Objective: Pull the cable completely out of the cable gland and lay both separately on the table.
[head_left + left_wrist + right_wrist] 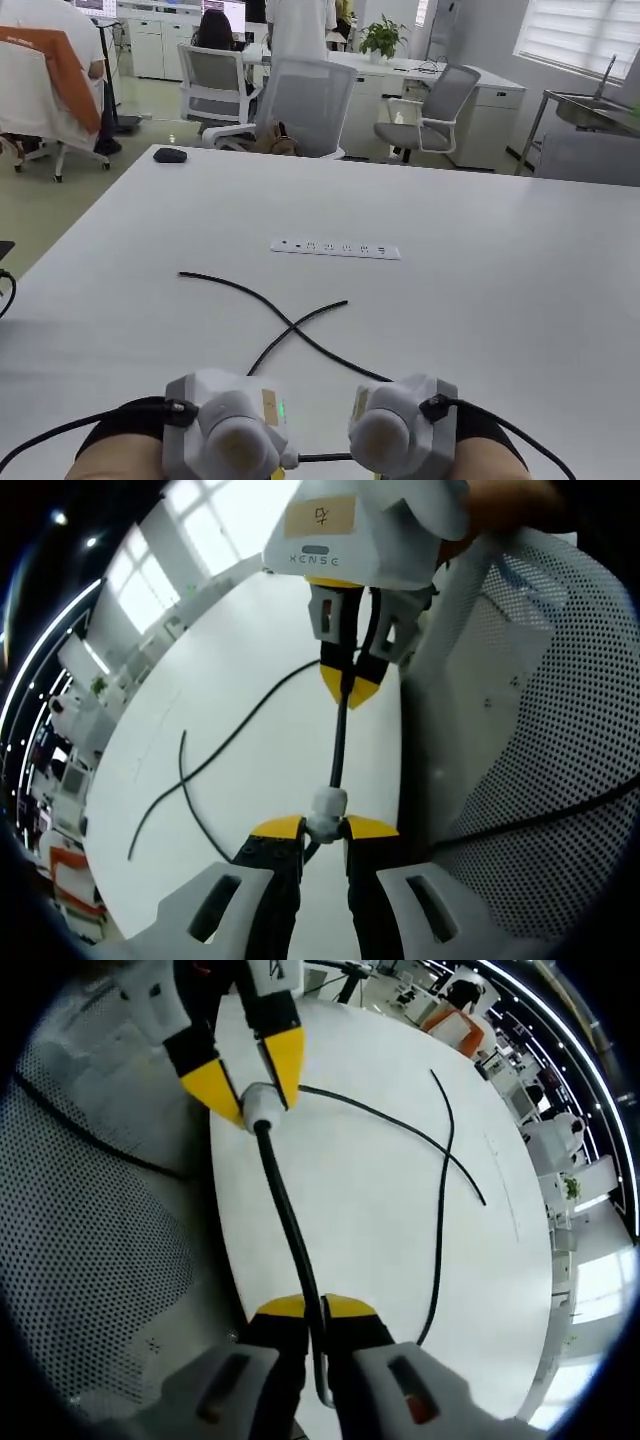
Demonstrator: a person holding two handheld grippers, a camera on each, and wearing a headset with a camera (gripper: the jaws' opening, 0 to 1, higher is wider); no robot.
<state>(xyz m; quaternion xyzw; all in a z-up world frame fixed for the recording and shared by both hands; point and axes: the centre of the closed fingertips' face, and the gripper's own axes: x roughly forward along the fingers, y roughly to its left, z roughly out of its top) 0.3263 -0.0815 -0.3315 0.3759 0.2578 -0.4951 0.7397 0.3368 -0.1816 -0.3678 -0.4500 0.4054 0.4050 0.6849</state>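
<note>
Your left gripper (322,830) is clamped on the white cable gland (327,810), with the yellow tips pinching it from both sides. The gland sits on the black cable (340,735), so it's not pulled off yet. From the gland a short stretch of cable runs pretty much straight across to your right gripper (318,1308), whose jaws are closed tight on the cable itself. In the head view both of them are low down, right by the near edge of the white worktop (500,300), close together with that bit of cable bridging them.

Further out on the worktop, a dark mouse (170,154) sits at the far left edge. Then there are loose black strands (290,325) crossing each other in an X in front of the grippers. At least one of them carries on out of the gland, but I honestly can't tell if both are the same cable. Just behind the X, around the middle, a white power strip (335,249) lies flat
</note>
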